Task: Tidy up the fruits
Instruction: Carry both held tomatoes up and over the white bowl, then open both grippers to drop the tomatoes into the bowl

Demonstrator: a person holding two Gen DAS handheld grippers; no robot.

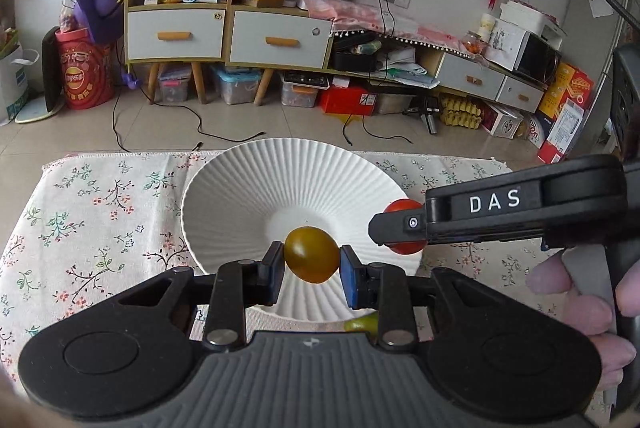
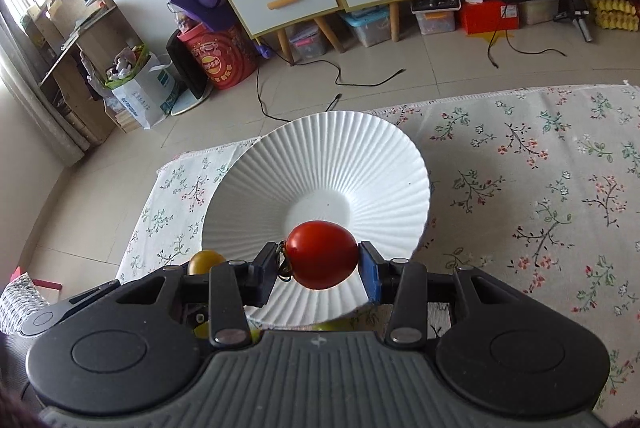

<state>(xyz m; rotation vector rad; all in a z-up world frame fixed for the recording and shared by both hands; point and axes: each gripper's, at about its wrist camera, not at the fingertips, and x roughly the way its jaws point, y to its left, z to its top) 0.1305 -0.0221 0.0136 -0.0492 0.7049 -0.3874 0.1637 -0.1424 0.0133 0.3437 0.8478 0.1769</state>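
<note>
My left gripper is shut on an olive-yellow cherry tomato and holds it over the near part of the white ribbed plate. My right gripper is shut on a red cherry tomato, held over the near part of the same plate. The right gripper also shows in the left wrist view at the plate's right rim, with the red tomato partly hidden behind it. The yellow tomato also shows in the right wrist view, low left.
The plate stands on a floral tablecloth. A green fruit lies by the plate's near rim, mostly hidden; it also shows in the right wrist view. Beyond the table's far edge are floor, cables and shelving.
</note>
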